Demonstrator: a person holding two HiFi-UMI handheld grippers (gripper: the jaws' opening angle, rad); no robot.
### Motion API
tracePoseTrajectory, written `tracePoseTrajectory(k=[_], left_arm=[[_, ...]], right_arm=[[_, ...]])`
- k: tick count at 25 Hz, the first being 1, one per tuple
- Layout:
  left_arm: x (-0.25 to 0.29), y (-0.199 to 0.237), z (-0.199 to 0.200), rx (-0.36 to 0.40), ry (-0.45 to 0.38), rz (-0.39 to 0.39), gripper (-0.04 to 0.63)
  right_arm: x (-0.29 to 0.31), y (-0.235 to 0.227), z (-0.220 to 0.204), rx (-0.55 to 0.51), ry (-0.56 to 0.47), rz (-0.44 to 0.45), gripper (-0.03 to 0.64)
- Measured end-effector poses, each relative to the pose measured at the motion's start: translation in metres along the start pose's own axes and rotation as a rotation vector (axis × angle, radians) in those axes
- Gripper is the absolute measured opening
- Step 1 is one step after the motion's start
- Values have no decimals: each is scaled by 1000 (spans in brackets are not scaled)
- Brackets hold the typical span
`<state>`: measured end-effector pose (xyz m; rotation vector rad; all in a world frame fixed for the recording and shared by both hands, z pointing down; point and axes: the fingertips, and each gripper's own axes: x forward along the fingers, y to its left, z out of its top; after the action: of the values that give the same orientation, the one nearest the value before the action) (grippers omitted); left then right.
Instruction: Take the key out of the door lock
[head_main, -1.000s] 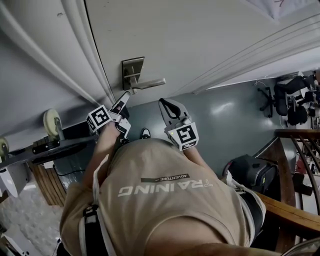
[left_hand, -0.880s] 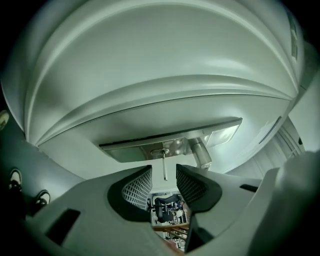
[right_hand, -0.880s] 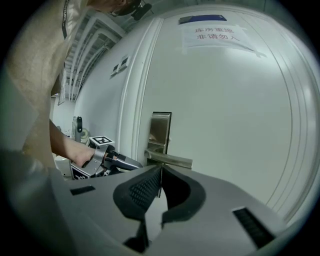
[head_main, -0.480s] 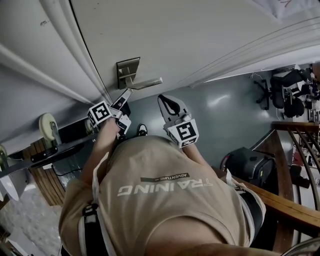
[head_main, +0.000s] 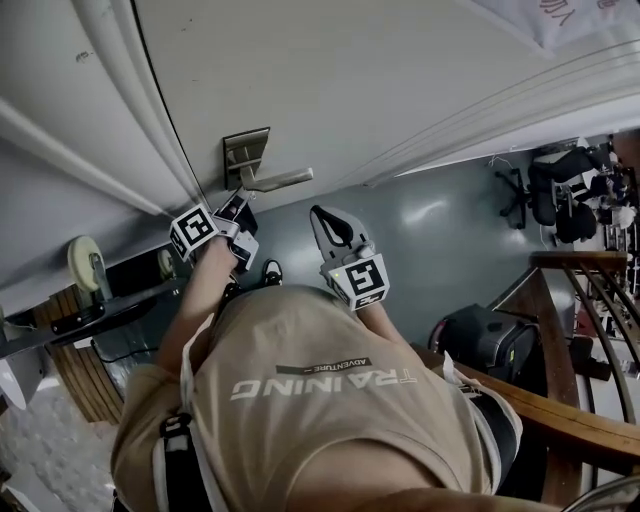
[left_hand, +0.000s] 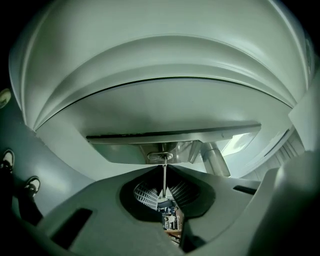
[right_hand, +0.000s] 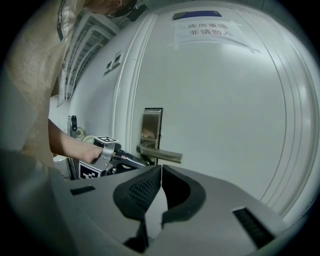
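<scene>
1. Two tools were in use. The left tool (left_hand: 163, 166) had just been closing its jaws, and they stood pinched on the key (left_hand: 164, 182), whose thin blade showed edge-on between the pads.
2. From that grip the key ran straight into the keyhole (left_hand: 161, 157), seated in the metal lock plate (head_main: 245, 150).
3. A lever handle (head_main: 280, 181) stuck out of the same plate, its stem just beside the keyhole and its bar close above the left tool in the right tool's view.
4. Off to the side, the right tool (right_hand: 161, 169) had its jaws together with nothing between them. It was clear of the door (head_main: 400, 80) and near the free end of the handle in the head view.
5. Higher on the white door hung a paper notice (right_hand: 207, 30) with dark print.
6. Further out were the person's tan shirt (head_main: 330, 420), a grey floor (head_main: 440, 240), a wooden railing (head_main: 590, 425) and black office chairs (head_main: 560, 200).
</scene>
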<state>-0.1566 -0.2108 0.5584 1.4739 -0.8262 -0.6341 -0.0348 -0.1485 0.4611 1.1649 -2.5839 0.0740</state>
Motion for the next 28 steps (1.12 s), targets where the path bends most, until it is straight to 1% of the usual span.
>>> tracePoseTrajectory(k=[2, 5, 10, 14, 18, 23, 28], left_arm=[[-1, 0, 1, -6, -13, 11, 28], [2, -3, 3, -6, -22, 0, 26], [-1, -3, 2, 42, 2, 51, 26], [0, -3, 1, 17, -33, 50, 25], [-1, -3, 2, 24, -67, 58, 25], [-2, -3, 2, 31, -53, 50, 25], [-2, -3, 1, 38, -79, 55, 25]], right_arm=[[1, 0, 0, 7, -6, 3, 15], [1, 1, 1, 1, -14, 10, 15], [-5, 5, -6, 20, -12, 16, 15], [-15, -2, -8, 28, -18, -10, 15], [-22, -8, -13, 34, -12, -19, 15], [-22, -6, -9, 23, -17, -1, 15], [-19, -1, -3, 5, -28, 32, 15]])
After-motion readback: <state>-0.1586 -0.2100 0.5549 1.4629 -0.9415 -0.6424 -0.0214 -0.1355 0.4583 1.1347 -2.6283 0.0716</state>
